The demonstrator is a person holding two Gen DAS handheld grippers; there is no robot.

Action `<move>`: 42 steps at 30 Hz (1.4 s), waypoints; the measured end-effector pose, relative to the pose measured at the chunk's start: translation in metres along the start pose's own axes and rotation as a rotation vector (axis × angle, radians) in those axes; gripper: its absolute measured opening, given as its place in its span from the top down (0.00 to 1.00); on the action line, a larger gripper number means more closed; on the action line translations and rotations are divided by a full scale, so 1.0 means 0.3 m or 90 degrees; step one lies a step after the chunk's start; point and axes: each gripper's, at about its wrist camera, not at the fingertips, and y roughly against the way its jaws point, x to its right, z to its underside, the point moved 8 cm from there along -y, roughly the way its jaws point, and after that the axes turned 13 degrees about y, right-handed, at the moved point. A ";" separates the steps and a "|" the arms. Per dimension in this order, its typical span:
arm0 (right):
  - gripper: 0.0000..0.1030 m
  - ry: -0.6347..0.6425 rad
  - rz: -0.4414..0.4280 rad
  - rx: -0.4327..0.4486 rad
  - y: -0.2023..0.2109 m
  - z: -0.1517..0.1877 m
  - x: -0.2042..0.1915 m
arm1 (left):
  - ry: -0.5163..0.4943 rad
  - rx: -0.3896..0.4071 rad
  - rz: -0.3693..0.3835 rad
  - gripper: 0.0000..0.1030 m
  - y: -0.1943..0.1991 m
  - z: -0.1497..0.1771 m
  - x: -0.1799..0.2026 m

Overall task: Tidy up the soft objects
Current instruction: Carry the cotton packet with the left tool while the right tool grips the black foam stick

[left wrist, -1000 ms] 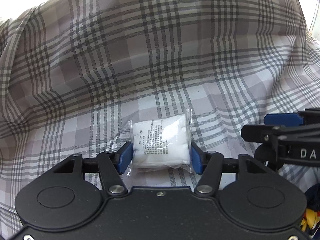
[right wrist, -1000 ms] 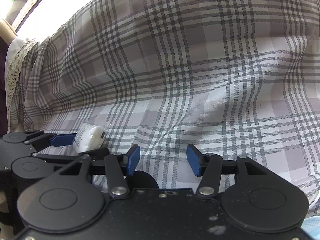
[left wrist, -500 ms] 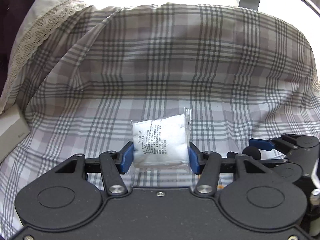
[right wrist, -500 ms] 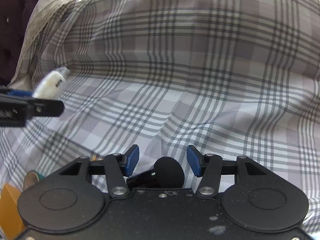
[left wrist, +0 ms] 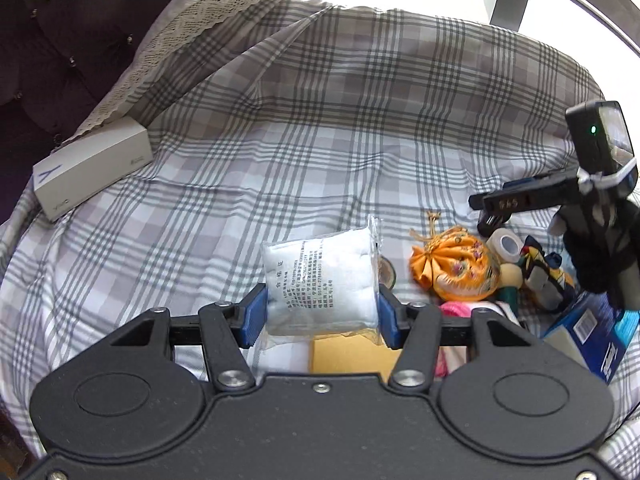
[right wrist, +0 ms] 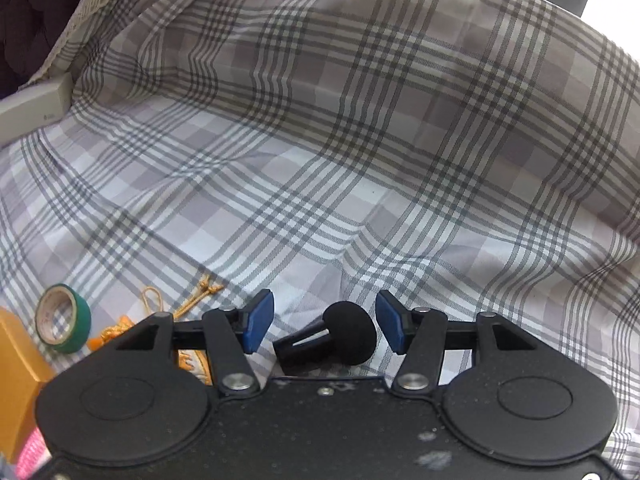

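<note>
Your left claw [left wrist: 320, 308] is clamped on a white packet [left wrist: 322, 282], held above the checked bedsheet [left wrist: 320, 140]. Your right claw [right wrist: 322, 322] has just been opening, with a black round-headed object [right wrist: 348, 338] between its blue pads.

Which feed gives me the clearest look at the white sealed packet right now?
The left wrist view. The white sealed packet sits centred there, pinched between the left claw's blue pads, with its printed label facing the camera. The right wrist view shows none of it, only checked bedding and other clutter.
</note>
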 end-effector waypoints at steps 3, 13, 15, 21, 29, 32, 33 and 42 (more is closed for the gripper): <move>0.39 0.033 -0.008 -0.011 0.015 0.006 -0.027 | 0.004 -0.012 0.000 0.48 0.022 0.068 -0.026; 0.34 0.101 0.049 -0.074 -0.050 0.052 -0.028 | -0.018 -0.054 0.019 0.48 0.056 0.242 -0.011; 0.35 0.085 0.048 -0.085 -0.070 0.065 -0.011 | -0.022 -0.058 0.026 0.48 0.062 0.258 0.000; 0.46 0.018 0.020 -0.079 -0.063 0.071 -0.001 | -0.038 -0.066 0.029 0.48 0.070 0.301 0.033; 0.46 -0.047 0.101 0.003 0.232 0.031 0.004 | -0.077 -0.075 0.024 0.48 0.097 0.373 0.073; 0.46 -0.062 0.124 0.040 0.428 0.067 -0.041 | -0.089 -0.076 0.023 0.48 0.115 0.398 0.080; 0.46 -0.071 0.126 0.047 0.493 0.095 -0.063 | -0.093 -0.078 0.021 0.48 0.121 0.407 0.080; 0.46 -0.208 0.023 -0.008 0.795 0.512 -0.340 | -0.131 -0.118 0.004 0.48 0.149 0.527 0.063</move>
